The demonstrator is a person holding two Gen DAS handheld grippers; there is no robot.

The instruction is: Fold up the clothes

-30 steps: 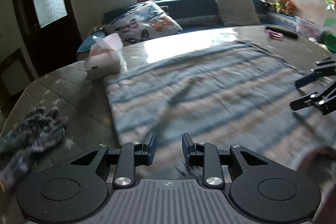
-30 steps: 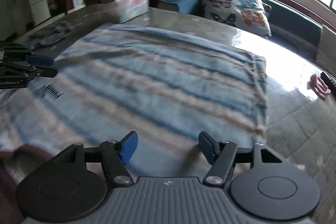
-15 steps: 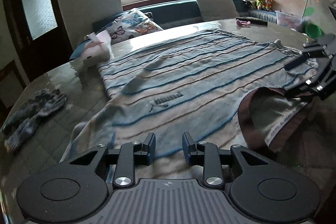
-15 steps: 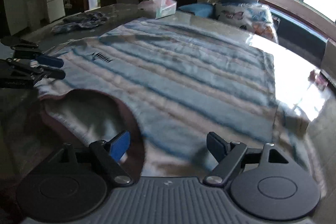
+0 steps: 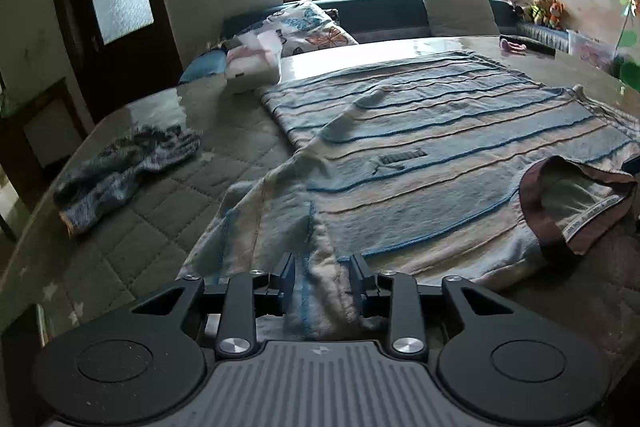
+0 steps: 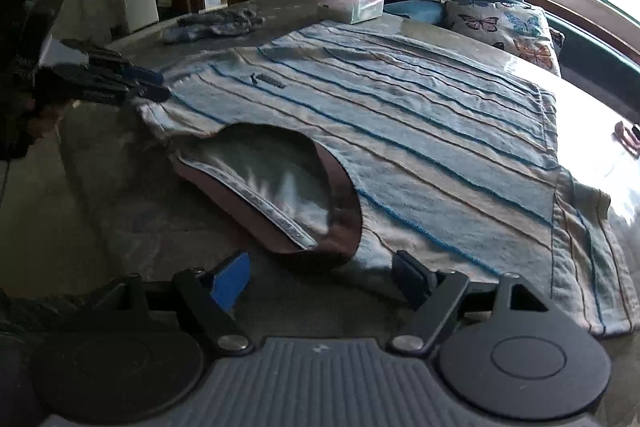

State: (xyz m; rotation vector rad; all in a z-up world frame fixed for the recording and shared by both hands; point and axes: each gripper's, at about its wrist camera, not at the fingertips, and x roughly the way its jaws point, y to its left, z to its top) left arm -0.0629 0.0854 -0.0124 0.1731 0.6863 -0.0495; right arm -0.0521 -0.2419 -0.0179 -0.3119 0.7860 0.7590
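A blue, white and tan striped shirt (image 5: 440, 147) (image 6: 400, 99) lies spread front-up on the quilted table cover (image 5: 160, 227). Its brown-edged neckline (image 5: 576, 203) (image 6: 280, 187) faces the near edge. My left gripper (image 5: 323, 277) (image 6: 150, 85) is at the shirt's shoulder. A bunched ridge of fabric fills the narrow gap between its fingers, so it looks shut on the shirt. My right gripper (image 6: 322, 279) stands wide open at the other shoulder. The shirt's edge touches its right finger (image 6: 412, 281), and only bare table cover lies between the fingers.
A crumpled blue-grey garment (image 5: 120, 171) (image 6: 216, 23) lies left of the shirt. A tissue box (image 5: 250, 67) (image 6: 354, 3) stands near the shirt's far hem. A small pink item (image 5: 512, 46) rests at the far right. Butterfly pillows (image 5: 312, 27) sit on the bench behind the table.
Both grippers have drawn back toward the near edge. The shirt has gone from blurred motion to lying flat, with its neckline in view. Fabric now bunches between the left fingers.
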